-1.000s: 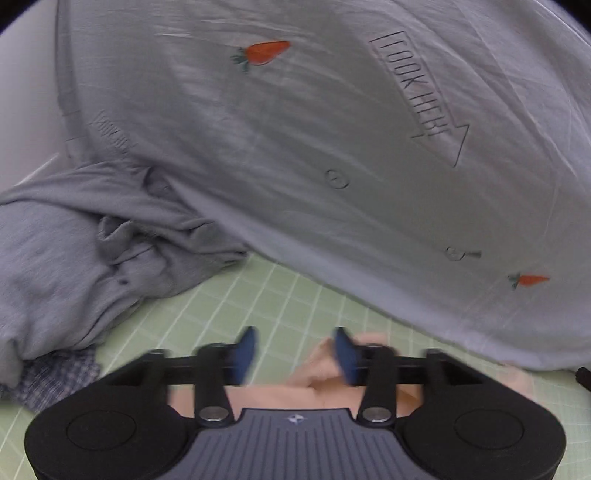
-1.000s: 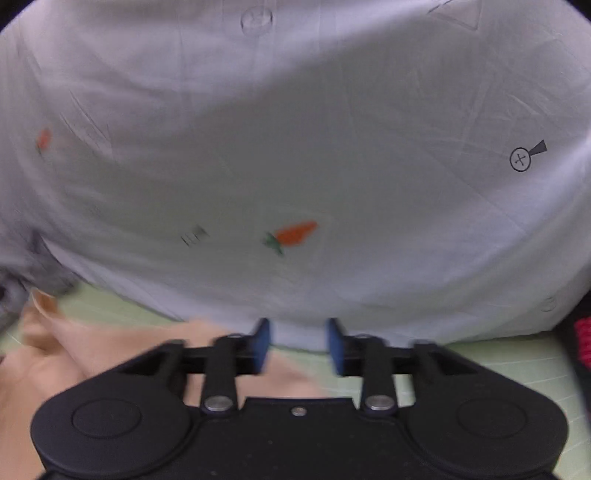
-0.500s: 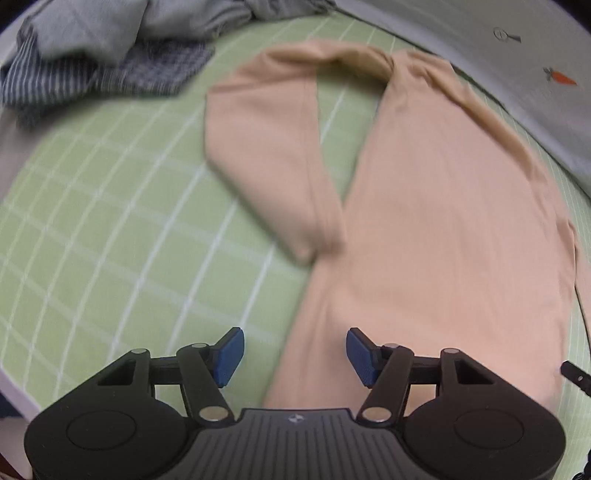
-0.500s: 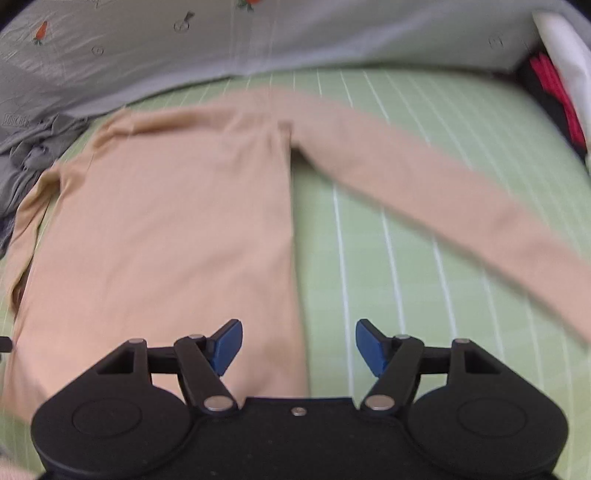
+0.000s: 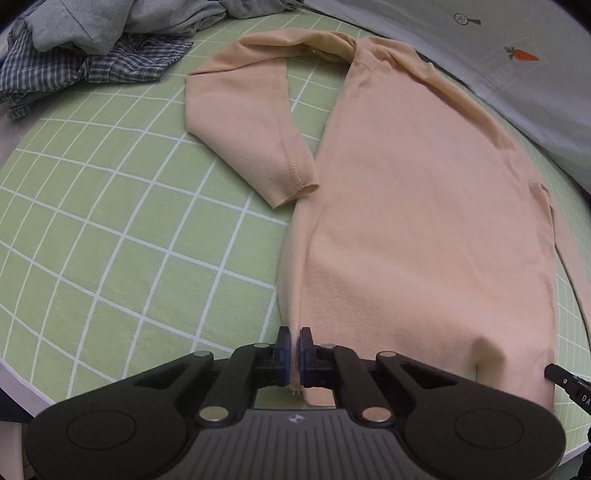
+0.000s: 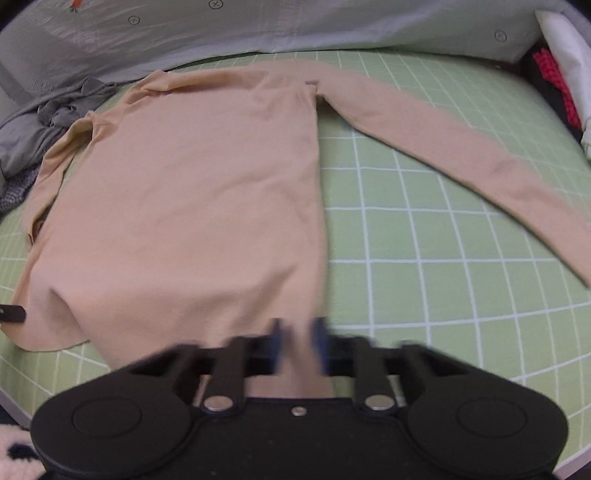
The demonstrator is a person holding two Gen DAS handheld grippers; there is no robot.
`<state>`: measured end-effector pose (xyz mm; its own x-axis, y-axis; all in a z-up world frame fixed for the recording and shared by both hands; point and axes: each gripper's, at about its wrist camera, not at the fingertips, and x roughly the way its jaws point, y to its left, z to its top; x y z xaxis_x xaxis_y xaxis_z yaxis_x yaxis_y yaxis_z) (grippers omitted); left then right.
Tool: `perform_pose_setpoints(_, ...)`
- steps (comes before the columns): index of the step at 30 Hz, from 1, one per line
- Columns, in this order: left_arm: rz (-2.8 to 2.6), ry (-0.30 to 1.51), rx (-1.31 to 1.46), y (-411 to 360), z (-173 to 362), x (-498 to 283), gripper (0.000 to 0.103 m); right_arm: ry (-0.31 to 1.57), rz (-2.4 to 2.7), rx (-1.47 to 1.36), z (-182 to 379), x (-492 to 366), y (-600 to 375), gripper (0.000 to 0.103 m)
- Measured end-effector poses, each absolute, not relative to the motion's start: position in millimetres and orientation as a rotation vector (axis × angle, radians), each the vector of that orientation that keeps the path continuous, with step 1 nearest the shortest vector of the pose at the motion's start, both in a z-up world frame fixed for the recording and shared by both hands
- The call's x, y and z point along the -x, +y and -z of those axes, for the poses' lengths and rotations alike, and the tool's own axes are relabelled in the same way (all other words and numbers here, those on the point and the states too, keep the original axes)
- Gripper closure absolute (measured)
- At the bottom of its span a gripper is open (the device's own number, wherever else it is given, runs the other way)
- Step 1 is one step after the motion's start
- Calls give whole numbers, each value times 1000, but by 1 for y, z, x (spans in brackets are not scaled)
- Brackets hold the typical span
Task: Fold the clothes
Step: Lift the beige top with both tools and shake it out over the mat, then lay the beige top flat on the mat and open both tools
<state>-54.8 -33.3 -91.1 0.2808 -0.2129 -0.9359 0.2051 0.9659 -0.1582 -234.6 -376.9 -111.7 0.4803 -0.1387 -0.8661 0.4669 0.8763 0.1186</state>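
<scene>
One peach long-sleeved shirt [image 5: 417,221] lies flat on the green gridded surface [image 5: 110,229], filling the centre and right of the left wrist frame, with two sleeves: one bent back at upper centre, one stretched toward the right edge of the right wrist frame. The left gripper [image 5: 294,350] is clamped on the shirt's hem corner at lower centre. The right gripper [image 6: 297,341], blurred, straddles the other hem corner with a gap between its pads; I cannot tell if it grips. A grey garment [image 5: 122,18] and one checked cloth [image 5: 92,62] sit upper left.

My left gripper [image 5: 294,350] sits low and level, its blue pads pinched tight on a thin fold of cloth. My right gripper [image 6: 297,341] is motion-blurred, pads near each other with cloth between them; I can't confirm its grip
</scene>
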Motion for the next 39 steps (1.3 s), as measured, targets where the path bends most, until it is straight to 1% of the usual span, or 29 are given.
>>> perform_pose_setpoints(6,265,1231,14,-25,80,64,98,847,401,-487,61,265,-387,99)
perform_pose_setpoints(8,260,1222,16,-22,76,67,92,865,404,-495,65,267,-387,98)
perform_pose_setpoints(9,257,1218,17,-21,74,69,91,896,414,-474,72,265,-385,95)
perform_pose_setpoints(10,255,1214,19,-20,72,70,83,927,424,-453,79,263,-383,87)
perform_pose_setpoints(11,252,1210,20,-18,71,72,77,952,439,-430,84,263,-381,73)
perform_pose_setpoints(12,250,1206,21,-17,69,74,63,953,451,-424,86,264,-381,61)
perform_pose_setpoints(13,247,1201,22,-16,67,75,47,942,459,-428,85,267,-381,54)
perform_pose_setpoints(14,247,1184,21,-19,63,77,39,930,467,-433,84,269,-382,42)
perform_pose_setpoints(15,246,1166,20,-22,59,78,28,918,475,-437,84,272,-383,30)
perform_pose_setpoints(17,245,1130,18,-29,52,81,25,901,511,-417,81,277,-390,21)
perform_pose_setpoints(19,239,1107,11,-41,45,83,20,887,565,-382,79,283,-402,19)
perform_pose_setpoints(26,224,1044,0,-102,26,105,18,798,759,-469,82,315,-504,18)
perform_pose_setpoints(32,157,1032,36,-154,12,125,18,810,848,-513,105,324,-589,18)
perform_pose_setpoints(33,147,1026,40,-161,9,129,18,810,859,-515,109,324,-599,22)
perform_pose_setpoints(35,134,1018,39,-172,6,137,17,810,868,-522,116,323,-613,25)
perform_pose_setpoints(38,128,1016,-9,-181,3,150,17,823,854,-520,125,321,-618,41)
perform_pose_setpoints(39,118,1014,-26,-181,3,155,17,819,846,-506,126,321,-615,50)
